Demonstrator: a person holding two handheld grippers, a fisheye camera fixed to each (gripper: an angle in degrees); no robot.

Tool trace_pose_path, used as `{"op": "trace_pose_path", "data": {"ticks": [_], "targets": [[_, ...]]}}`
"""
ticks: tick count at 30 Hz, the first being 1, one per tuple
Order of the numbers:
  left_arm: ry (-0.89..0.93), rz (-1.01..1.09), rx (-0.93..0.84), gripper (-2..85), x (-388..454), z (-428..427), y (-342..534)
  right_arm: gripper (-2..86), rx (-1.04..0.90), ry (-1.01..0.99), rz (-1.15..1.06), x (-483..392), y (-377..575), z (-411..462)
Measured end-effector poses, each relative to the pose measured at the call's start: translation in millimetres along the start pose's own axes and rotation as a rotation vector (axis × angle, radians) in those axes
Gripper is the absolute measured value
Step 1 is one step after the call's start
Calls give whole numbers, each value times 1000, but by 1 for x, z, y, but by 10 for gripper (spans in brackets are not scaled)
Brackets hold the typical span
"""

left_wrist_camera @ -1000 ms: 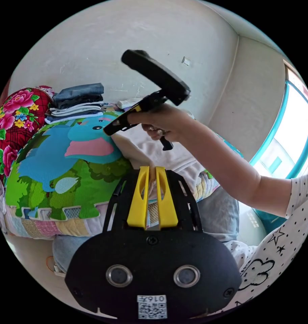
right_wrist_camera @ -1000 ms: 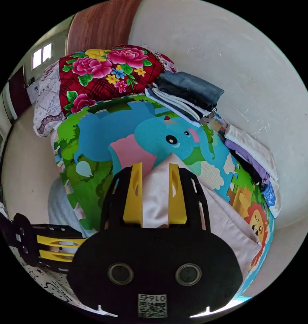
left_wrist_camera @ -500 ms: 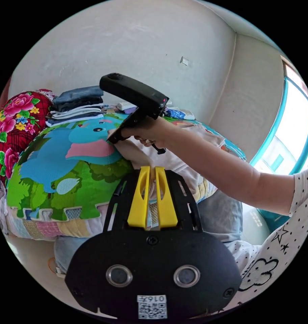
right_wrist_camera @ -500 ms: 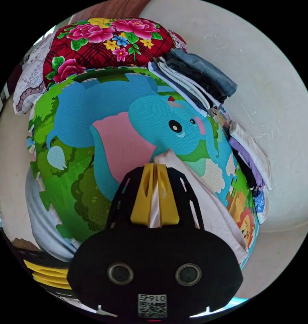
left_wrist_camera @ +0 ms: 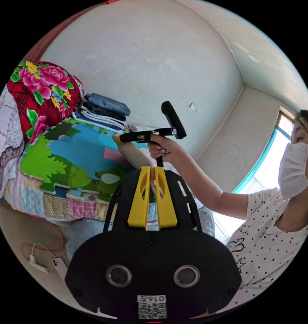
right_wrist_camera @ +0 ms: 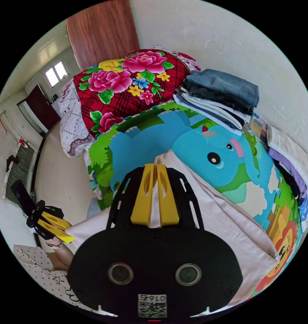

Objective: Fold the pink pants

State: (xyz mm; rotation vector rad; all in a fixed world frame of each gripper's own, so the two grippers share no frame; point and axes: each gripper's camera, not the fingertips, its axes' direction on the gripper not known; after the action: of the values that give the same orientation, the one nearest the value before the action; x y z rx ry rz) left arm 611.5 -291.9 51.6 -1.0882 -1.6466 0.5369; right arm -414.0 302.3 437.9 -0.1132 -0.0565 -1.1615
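Between the yellow jaws of the right gripper, the pale pink pants are being pinched at a folded edge, both jaws pressing on the cloth with barely a slit between them. Outward from that grip, the fabric is running down and away across the cartoon elephant mat on the bed, draping toward the lion print at the mat's far corner.

Over in the left gripper view, the left gripper is sitting with its jaws nearly together, a strip of pale cloth showing in the narrow gap, and it is clamping the pants too. In the right gripper view that same left gripper is showing low at the side, with a corner of the pants running into its yellow jaws and the cloth stretching between the two grippers.

Beyond the left gripper's jaws, the person's hand is wrapping around the right gripper's handle, forearm reaching out level over the bed, elbow bent slightly, the dotted sleeve trailing behind.

Further out, a stack of folded clothes is resting by the wall, just beside a red flowered quilt. A phone on a cable is lying on the floor beside the bed.
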Motion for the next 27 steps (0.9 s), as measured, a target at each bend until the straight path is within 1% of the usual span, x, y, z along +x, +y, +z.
{"op": "trace_pose_path", "data": {"ticks": [2,4,8,10,15,19,23,26,27], "targets": [[-16,3,1,-8,7,-13,-11,0,13,-83,-24,-5,-5,3],[-35,31,-13,-8,20,-18,-26,0,15,-112,-52,-9,-7,2],[-62,163,-66,-8,73,-1,-65,0,20,-80,-144,-7,-1,-23],[-55,229,-85,-8,99,17,-82,1,35,-66,-154,4,7,-42],[14,362,-127,-8,180,87,-126,1,44,-7,-137,56,39,-105],[59,407,-132,-7,235,143,-142,1,52,52,-45,121,85,-162],[61,461,-227,-5,294,217,-144,2,14,141,60,183,144,-196],[27,396,-247,-1,319,266,-133,4,-7,185,136,221,188,-198],[6,386,-285,5,327,288,-124,5,-14,184,153,228,197,-195]]}}
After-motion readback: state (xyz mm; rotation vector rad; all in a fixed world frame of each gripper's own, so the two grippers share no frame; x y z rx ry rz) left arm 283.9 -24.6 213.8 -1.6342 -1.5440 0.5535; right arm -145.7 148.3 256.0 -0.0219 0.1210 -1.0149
